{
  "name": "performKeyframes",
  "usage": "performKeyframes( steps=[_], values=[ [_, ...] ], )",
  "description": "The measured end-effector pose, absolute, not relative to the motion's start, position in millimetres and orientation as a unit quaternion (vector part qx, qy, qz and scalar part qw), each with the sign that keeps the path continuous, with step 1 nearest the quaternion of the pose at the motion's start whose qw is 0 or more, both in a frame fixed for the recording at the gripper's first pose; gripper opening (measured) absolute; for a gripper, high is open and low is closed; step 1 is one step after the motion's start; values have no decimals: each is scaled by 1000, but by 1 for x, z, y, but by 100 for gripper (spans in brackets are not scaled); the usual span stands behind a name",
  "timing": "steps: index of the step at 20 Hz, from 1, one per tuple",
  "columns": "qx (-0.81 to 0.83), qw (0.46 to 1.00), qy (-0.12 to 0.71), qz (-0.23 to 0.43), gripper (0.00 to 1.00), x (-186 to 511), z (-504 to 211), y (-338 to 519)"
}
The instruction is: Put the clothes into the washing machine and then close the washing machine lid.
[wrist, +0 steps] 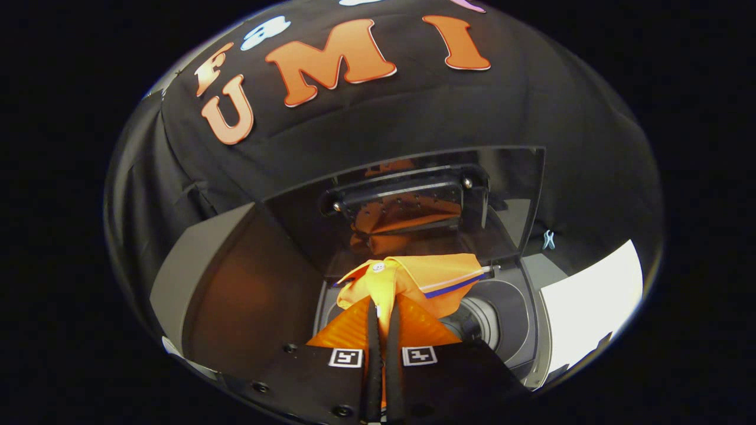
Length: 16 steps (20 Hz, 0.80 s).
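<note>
The tool (383, 310) is pinching an orange shirt (413, 280), its two fingers pressed close together on the cloth, which bunches up just ahead of the fingertips with a collar, a button and a blue stripe showing. The shirt hangs over the open washing machine drum (481, 321), not yet let go inside it. Beyond, the washing machine lid (413, 200) stands raised and mirrors the orange cloth. By my reading the loading is under way: the shirt must still be released into the drum, and closing the lid is left.
</note>
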<state>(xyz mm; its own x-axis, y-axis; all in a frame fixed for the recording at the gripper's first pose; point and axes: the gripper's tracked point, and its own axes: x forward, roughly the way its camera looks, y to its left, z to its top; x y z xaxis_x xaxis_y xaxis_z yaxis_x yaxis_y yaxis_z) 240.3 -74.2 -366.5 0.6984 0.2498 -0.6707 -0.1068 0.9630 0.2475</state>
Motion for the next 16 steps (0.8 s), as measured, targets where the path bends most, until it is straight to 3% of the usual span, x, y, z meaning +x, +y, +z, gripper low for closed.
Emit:
performKeyframes(
  steps=[16],
  values=[
    [57, 881, 463, 79, 11, 256, -507, -86]
  ],
)
